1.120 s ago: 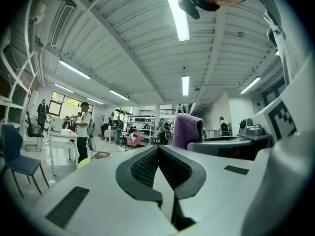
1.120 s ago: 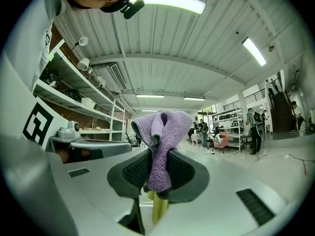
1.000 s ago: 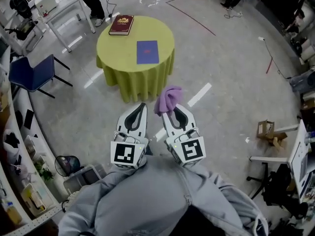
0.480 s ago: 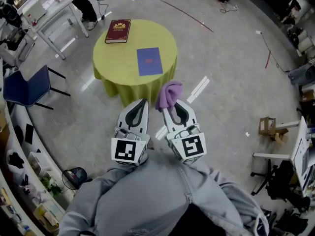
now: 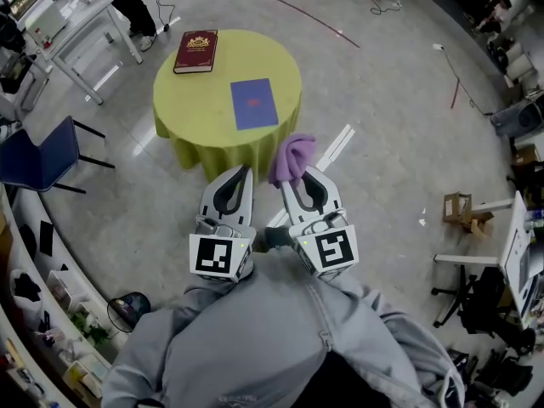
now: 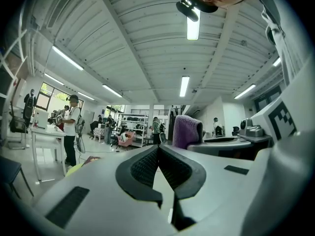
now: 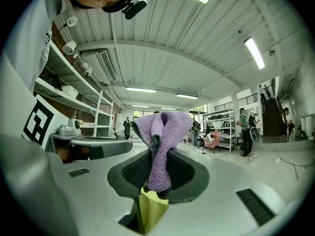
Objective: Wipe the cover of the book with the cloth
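Note:
A round table with a yellow-green tablecloth (image 5: 200,113) stands ahead in the head view. On it lie a blue book (image 5: 254,104) near the front and a dark red book (image 5: 195,51) at the far left. My right gripper (image 5: 295,175) is shut on a purple cloth (image 5: 291,158), which sticks up between the jaws (image 7: 162,146). My left gripper (image 5: 244,172) is shut with nothing in it, its jaw tips touching (image 6: 158,149). Both grippers hover short of the table's near edge, over the floor.
A blue chair (image 5: 34,151) stands left of the table, and a white table (image 5: 72,24) with a person beside it lies at the far left. A cardboard box (image 5: 459,209) and a desk (image 5: 510,253) sit at the right. Shelves line the left wall.
The table has drawn closer and shifted slightly left in the head view. Both grippers keep the same pose, and the cloth stays in the right gripper.

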{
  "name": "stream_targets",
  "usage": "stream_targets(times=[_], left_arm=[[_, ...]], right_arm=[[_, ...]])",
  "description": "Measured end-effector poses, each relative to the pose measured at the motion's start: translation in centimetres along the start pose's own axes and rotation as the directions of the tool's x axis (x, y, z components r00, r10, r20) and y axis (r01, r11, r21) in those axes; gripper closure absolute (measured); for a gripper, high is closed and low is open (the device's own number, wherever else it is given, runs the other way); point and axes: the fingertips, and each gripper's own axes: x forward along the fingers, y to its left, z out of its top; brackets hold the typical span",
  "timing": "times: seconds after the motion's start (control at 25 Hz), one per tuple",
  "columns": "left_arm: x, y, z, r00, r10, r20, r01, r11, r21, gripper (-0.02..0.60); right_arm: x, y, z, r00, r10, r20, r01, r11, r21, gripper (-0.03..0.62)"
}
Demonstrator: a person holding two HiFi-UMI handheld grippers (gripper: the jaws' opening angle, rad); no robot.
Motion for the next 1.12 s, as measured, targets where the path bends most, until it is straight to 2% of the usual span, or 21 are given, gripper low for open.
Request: stream_targets(times=[0.56, 0.84, 1.12], left_arm=[[2.7, 2.1, 0.6, 1.0, 0.008, 0.029, -0.008, 1.0, 0.009, 0.565], [7.7, 5.0, -0.7, 1.0, 0.026, -0.005, -0.026, 1.0, 0.001, 0.565], [15.3, 8.4, -1.8, 0.998, 0.058, -0.039, -0.059, 0.998, -0.014, 0.565]], right_arm=[[3.4, -1.5, 1.2, 0.999, 0.013, 0.042, -0.012, 1.0, -0.023, 0.5], [8.7, -4.6, -0.1, 0.999, 0.03, 0.018, -0.03, 1.0, -0.001, 0.501], [15.7, -9.6, -1.9, 0.997, 0.075, -0.028, -0.074, 0.997, 0.016, 0.5]])
